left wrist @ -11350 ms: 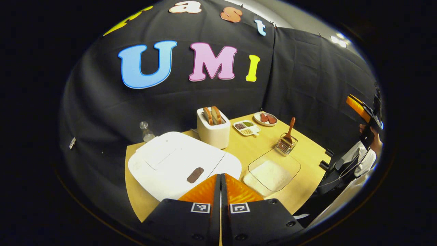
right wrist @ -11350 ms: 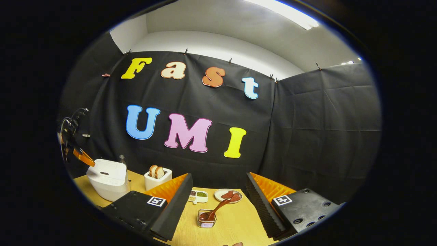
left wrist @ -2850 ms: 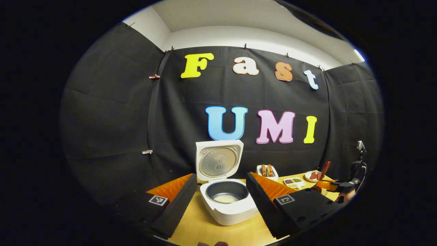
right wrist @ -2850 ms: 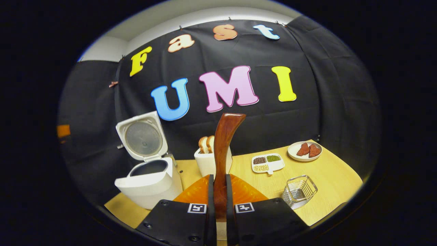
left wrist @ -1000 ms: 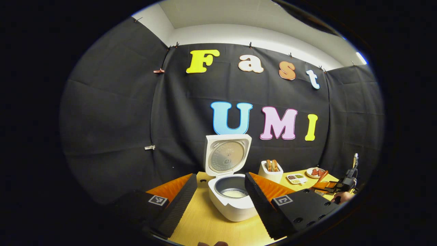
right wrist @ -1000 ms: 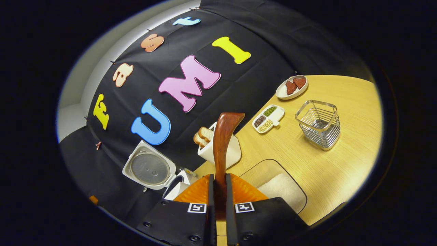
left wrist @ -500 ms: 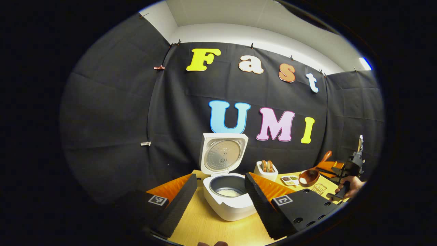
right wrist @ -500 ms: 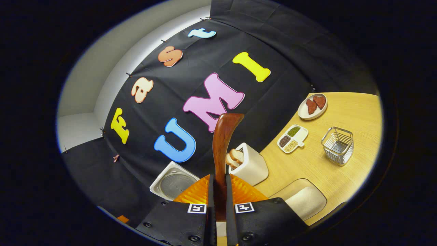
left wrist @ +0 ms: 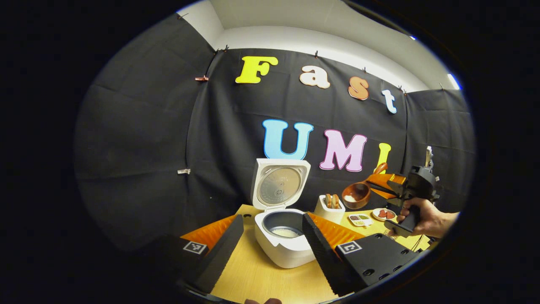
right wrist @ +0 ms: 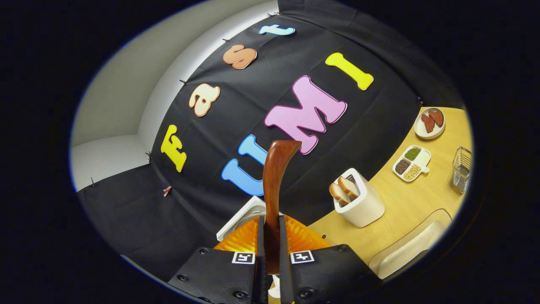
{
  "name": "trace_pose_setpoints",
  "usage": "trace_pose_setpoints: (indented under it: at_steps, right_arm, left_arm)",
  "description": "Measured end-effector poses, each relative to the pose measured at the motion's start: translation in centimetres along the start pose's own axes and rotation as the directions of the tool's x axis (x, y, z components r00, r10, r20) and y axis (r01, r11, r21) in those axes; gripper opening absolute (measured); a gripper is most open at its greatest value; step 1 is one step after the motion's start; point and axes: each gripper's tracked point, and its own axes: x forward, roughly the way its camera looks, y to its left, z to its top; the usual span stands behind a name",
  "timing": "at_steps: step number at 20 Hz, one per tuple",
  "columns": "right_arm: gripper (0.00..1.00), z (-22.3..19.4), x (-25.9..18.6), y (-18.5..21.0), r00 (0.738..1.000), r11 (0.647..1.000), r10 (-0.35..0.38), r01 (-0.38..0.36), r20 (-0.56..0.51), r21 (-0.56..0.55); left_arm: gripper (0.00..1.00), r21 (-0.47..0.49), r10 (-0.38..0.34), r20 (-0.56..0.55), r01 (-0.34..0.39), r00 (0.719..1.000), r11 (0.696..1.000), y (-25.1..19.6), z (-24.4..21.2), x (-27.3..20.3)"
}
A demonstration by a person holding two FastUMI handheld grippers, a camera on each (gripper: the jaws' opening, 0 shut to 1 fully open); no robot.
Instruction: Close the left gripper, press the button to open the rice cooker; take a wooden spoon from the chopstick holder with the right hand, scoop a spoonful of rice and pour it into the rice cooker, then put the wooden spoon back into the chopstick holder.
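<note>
1. While you carry the wooden spoon toward the rice cooker, its bowl sits up in the air, right of the open lid & above the toaster; a little white rice shows in the bowl.
2. Right hand-held gripper is clamped on the spoon's handle, both fingers pressing it; handle sticks up between them in the right gripper view.
3. Left hand-held gripper is held wide apart, gripping nothing, w/ the cooker framed between its fingers, resting low over the counter.
4. Done so far, judging by layout: lid up, spoon out of the chopstick holder, rice scooped.
5. Left to do: tip the spoonful into the inner pot, which already has some rice at the bottom, then put the spoon back in the holder.
6. Vs 0.5 s ago: spoon bowl is higher & nearer the cooker; your hand on the right gripper's grip shows more fully.
7. Vs 0.5 s ago, right gripper view has swung: holder & glass rice tray slid to the right edge, cooker mostly hidden behind the fingers.
</note>
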Motion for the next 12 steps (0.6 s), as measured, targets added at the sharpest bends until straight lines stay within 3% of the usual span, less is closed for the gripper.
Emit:
trace_pose_setpoints:
  at_steps: [7,12]
  right_arm:
    - [0.15,-4.9,4.9,0.1,0.998,1.000,-0.010,0.009,-0.062,-0.015]
    - [0.16,-7.2,7.2,-0.9,0.996,0.984,-0.022,0.006,-0.089,-0.176]
  left_arm:
    - [0.95,0.001,0.026,-0.010,-0.026,1.000,1.000,0.9,-0.1,-0.6]
    - [0.95,-0.012,0.041,-0.015,-0.042,0.999,0.999,1.5,-0.3,-1.0]
